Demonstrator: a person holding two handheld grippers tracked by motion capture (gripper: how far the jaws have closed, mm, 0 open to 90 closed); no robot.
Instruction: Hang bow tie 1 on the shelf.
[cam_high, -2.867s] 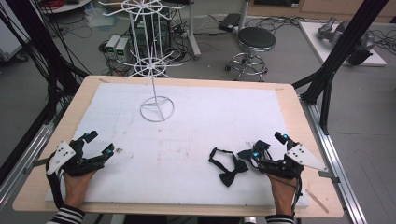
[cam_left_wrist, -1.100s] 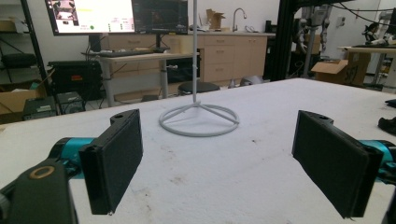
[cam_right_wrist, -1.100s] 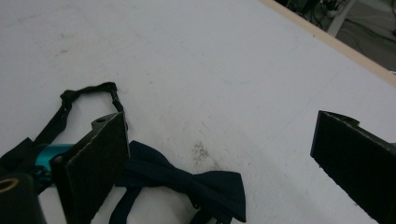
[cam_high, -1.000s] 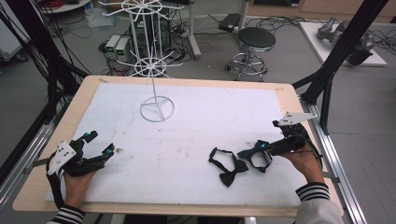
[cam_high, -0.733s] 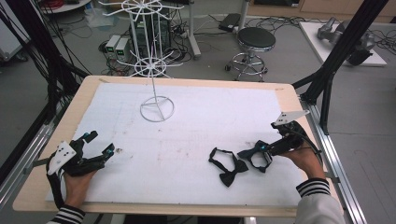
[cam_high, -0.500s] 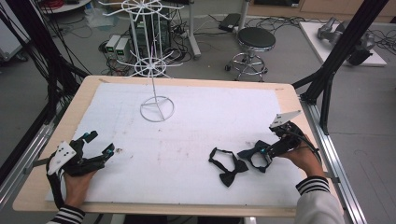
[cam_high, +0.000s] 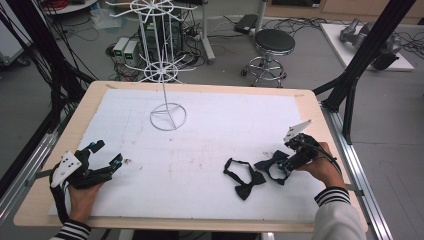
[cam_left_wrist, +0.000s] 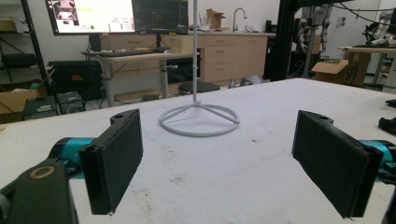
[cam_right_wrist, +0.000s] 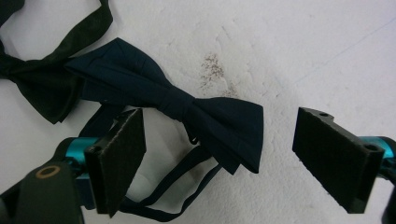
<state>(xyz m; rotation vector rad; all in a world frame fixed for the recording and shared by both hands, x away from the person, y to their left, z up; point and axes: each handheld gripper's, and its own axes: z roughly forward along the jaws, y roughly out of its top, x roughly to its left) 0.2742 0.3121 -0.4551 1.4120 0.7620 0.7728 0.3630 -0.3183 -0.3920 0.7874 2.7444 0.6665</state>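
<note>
Right gripper (cam_right_wrist: 219, 154) hung over navy bow tie (cam_right_wrist: 187, 109), jaws spread wide, nothing pinched. Tie lay flat, touching black bow tie (cam_high: 245, 181), well apart from white stand (cam_high: 167, 116). Left gripper (cam_left_wrist: 219, 163) spread, idle. Advised: close across centre knot, clear of strap loop.

A white wire display stand (cam_high: 168, 116) stands on the white foam-covered wooden table (cam_high: 210, 115), toward its far left. Two bow ties lie near the right front: the black fabric bow tie (cam_high: 243, 179) left of the dark navy fabric bow tie (cam_high: 272, 163).
</note>
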